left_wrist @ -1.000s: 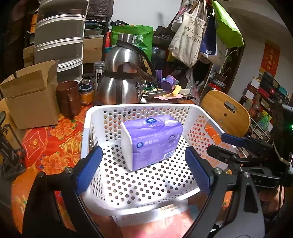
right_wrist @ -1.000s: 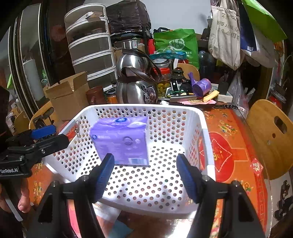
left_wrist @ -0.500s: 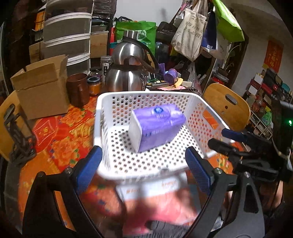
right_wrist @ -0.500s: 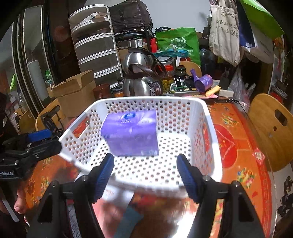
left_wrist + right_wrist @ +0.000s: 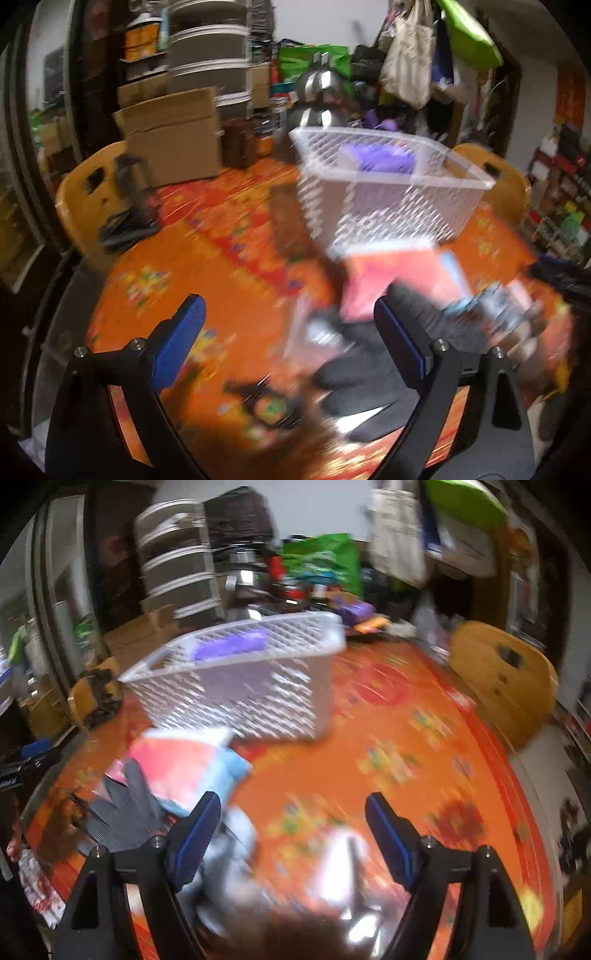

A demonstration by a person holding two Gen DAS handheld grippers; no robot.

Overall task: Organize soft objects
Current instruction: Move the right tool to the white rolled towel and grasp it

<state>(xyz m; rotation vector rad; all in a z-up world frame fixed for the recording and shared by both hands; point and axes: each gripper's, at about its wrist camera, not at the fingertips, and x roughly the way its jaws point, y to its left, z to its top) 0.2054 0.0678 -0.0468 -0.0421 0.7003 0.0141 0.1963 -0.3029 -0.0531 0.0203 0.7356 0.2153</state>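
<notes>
Both claws pulled back from white basket [image 5: 391, 192], left claw [image 5: 291, 332] wide, empty, right claw [image 5: 293, 830] just widened, empty

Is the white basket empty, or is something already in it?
Not empty. A purple pack shows inside the white basket, above the rim in the right wrist view too; nothing else visible through the blur.

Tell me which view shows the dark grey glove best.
The right wrist view: the dark grey glove lies clear of the jaws beside the pink and blue pack, its fingers readable despite blur. In the left wrist view the glove is a smeared dark mass, partly behind the left gripper.
</notes>
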